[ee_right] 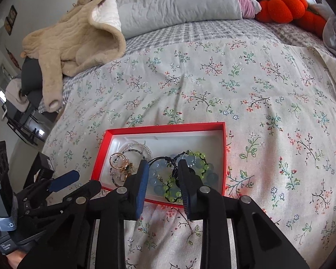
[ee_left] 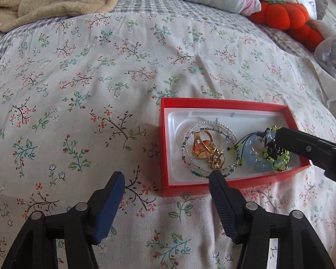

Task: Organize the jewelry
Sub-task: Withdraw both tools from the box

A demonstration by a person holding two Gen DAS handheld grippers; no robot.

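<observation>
A red box (ee_left: 165,143) with a white liner lies on the floral bedspread; it also shows in the right wrist view (ee_right: 100,154). Inside lie gold rings (ee_left: 202,144), a clear beaded bracelet (ee_left: 190,132), a pale blue bead bracelet (ee_left: 255,157) and a green bead bracelet (ee_left: 277,163). My left gripper (ee_left: 168,176) is open and empty, just in front of the box. My right gripper (ee_right: 163,163) is open, its fingers apart over the blue bracelet (ee_right: 156,179) and green bracelet (ee_right: 172,190) inside the box. It enters the left wrist view (ee_left: 277,139) from the right.
A beige fleece garment (ee_right: 76,35) lies at the back left. A grey pillow (ee_right: 174,2) and an orange pumpkin plush (ee_right: 284,6) sit at the back. The bed's left edge drops off to furniture (ee_right: 22,112). The left gripper shows at the lower left (ee_right: 62,180).
</observation>
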